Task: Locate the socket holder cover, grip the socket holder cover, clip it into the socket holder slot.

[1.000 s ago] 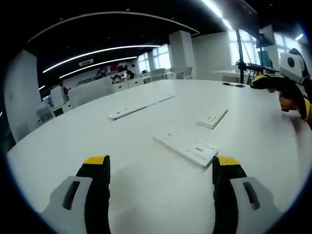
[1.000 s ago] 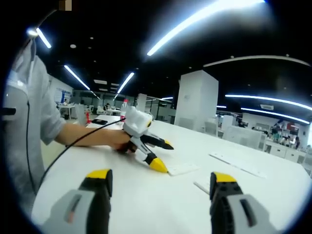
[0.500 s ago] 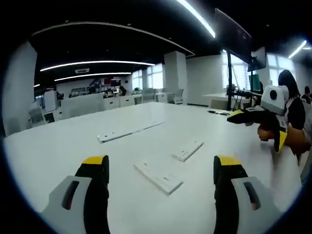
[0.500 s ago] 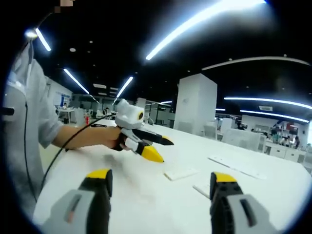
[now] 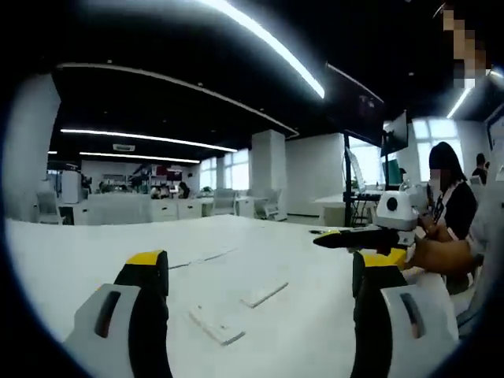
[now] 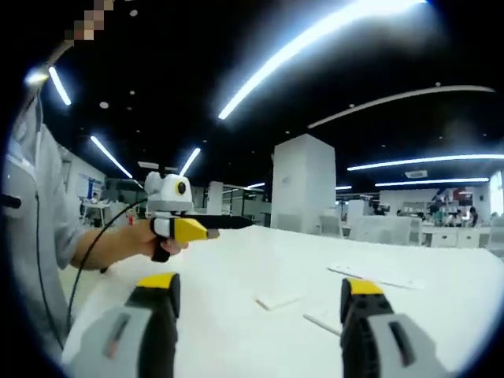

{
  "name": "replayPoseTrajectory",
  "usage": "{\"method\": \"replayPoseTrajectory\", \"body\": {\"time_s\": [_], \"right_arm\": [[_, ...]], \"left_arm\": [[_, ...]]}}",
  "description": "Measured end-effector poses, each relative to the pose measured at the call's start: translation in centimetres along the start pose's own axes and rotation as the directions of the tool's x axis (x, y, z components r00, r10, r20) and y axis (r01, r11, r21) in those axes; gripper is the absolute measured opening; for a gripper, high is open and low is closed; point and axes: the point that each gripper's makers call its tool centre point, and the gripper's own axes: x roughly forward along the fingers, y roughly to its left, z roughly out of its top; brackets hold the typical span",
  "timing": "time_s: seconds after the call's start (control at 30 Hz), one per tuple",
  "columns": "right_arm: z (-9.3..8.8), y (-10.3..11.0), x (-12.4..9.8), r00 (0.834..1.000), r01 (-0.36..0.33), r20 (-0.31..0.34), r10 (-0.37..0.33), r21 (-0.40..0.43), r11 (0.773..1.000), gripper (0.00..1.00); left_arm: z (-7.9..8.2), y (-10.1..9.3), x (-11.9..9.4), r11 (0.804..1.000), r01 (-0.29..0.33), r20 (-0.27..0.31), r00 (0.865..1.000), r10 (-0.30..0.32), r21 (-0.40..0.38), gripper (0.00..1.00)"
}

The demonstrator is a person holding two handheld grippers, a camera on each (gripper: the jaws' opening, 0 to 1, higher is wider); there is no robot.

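- White table [image 5: 71, 260], the biggest thing here, fills the lower half of the left gripper view and runs off toward 12 o'clock; it also shows in the right gripper view [image 6: 260, 260].
- Person's arm [image 6: 106, 244] in a grey sleeve comes in from 9 o'clock in the right gripper view.
- Left gripper [image 5: 260, 272]: yellow-tipped jaws spread wide, nothing between them, above the table. In the right gripper view it sits at 9 o'clock [image 6: 206, 228], held in the person's hand.
- Right gripper [image 6: 260, 291]: jaws spread wide and empty. In the left gripper view it enters at 3 o'clock [image 5: 358, 240].
- Long white strip [image 5: 201, 257] lies near the centre, toward 11 o'clock from the flat pieces.
- Socket holder [image 5: 216, 324], a flat white piece, lies on the table at 6 o'clock between the left jaws.
- Socket holder cover [image 5: 264, 294], smaller and flat, lies just beyond it, apart from it.
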Motion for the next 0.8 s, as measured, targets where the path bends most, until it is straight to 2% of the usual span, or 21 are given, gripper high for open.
{"method": "replayPoseTrajectory", "body": {"time_s": [0.13,0.33,0.47,0.6,0.7,0.8], "right_arm": [[0.9,-0.6,-0.1,0.998,0.014,0.053,-0.015,0.021,1.000,0.85],[2.4,-1.0,-0.7,0.991,0.044,0.124,-0.042,-0.010,0.999,0.87],[2.8,-0.9,-0.6,0.989,0.043,0.143,-0.041,-0.015,0.999,0.88],[2.6,-0.9,-0.5,0.991,0.049,0.130,-0.044,-0.038,0.998,0.89],[2.7,-0.9,-0.5,0.990,0.050,0.133,-0.044,-0.041,0.998,0.90],[2.8,-1.0,-0.6,0.989,0.053,0.138,-0.048,-0.033,0.998,0.89]], "left_arm": [[0.2,-0.8,-0.6,0.998,0.031,0.047,0.998,-0.028,-0.047,0.95],[0.3,-0.6,-2.2,0.998,0.025,0.121,0.992,-0.018,-0.057,0.95],[-0.1,-0.8,-2.4,0.999,0.036,0.125,0.992,-0.033,-0.022,0.95],[0.0,-1.0,-2.6,0.999,0.041,0.134,0.990,-0.040,-0.002,0.95],[-0.1,-0.9,-2.8,0.999,0.045,0.150,0.988,-0.042,-0.011,0.95],[-0.4,-0.9,-2.9,0.999,0.044,0.135,0.990,-0.044,0.005,0.95]]}}
